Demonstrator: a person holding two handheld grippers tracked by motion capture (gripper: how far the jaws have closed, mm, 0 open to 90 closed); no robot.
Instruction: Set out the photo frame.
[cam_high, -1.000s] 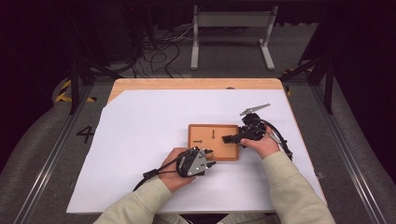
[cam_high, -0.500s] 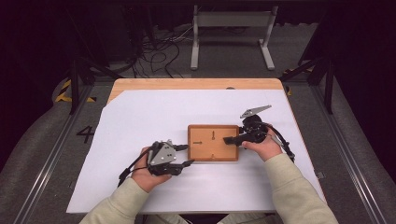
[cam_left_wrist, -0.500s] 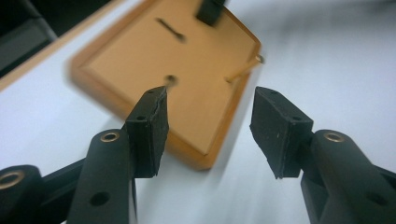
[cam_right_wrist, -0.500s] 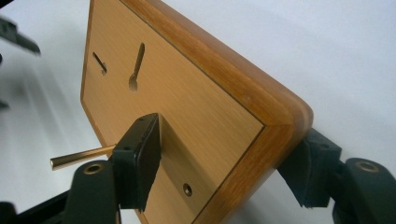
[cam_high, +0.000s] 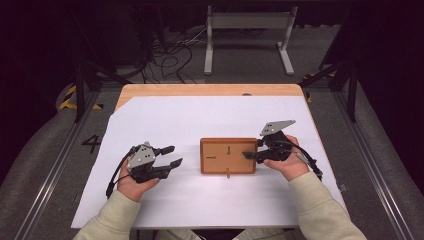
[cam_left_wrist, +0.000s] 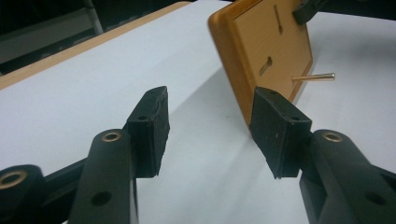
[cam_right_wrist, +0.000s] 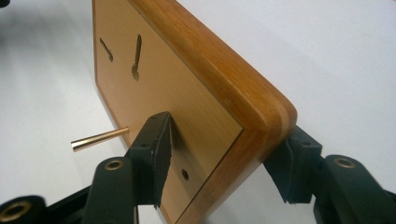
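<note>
While straddling the right edge of the wooden board in mid-table, closed further on it with the right gripper, one pad on its face, the other beneath. Kept the left gripper spread wide, holding nothing, well left over bare white sheet.

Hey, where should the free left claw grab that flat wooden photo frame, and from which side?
Grip the rectangular wooden photo frame by its thick rounded left edge, coming in level from the left. It lies back-up on the white table; the right claw already straddles the right edge, and a thin brass peg sticks out of the near edge.
</note>
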